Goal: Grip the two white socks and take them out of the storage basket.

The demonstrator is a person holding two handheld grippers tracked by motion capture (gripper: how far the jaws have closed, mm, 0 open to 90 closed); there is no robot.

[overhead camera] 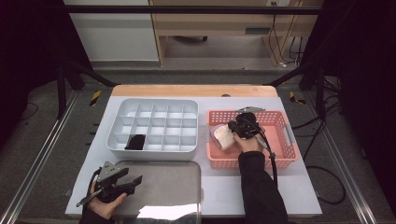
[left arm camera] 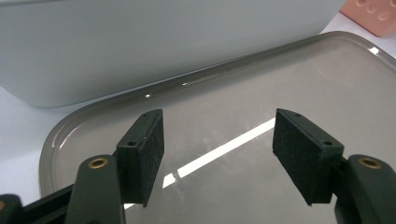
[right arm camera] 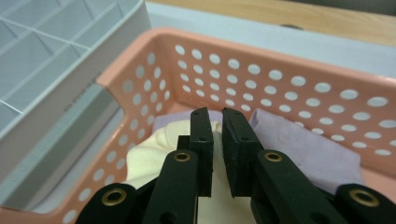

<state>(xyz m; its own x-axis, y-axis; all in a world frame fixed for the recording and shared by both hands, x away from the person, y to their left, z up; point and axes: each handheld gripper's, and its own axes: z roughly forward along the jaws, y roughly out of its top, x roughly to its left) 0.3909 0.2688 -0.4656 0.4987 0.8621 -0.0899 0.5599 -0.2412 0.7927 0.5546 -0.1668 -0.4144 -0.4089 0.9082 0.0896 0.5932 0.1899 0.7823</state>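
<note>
right gripper (right arm camera: 217, 119) is clenched on a cream folded cloth (right arm camera: 156, 149) inside the pink perforated plastic basket (right arm camera: 299, 79); left gripper (left arm camera: 217, 140) hangs released over the grey metal tray (left arm camera: 299, 84).

Dim surroundings, table (overhead camera: 289, 186) lit from above — a white glare streak crosses the tray (left arm camera: 327, 93); close tool parts blur.
</note>
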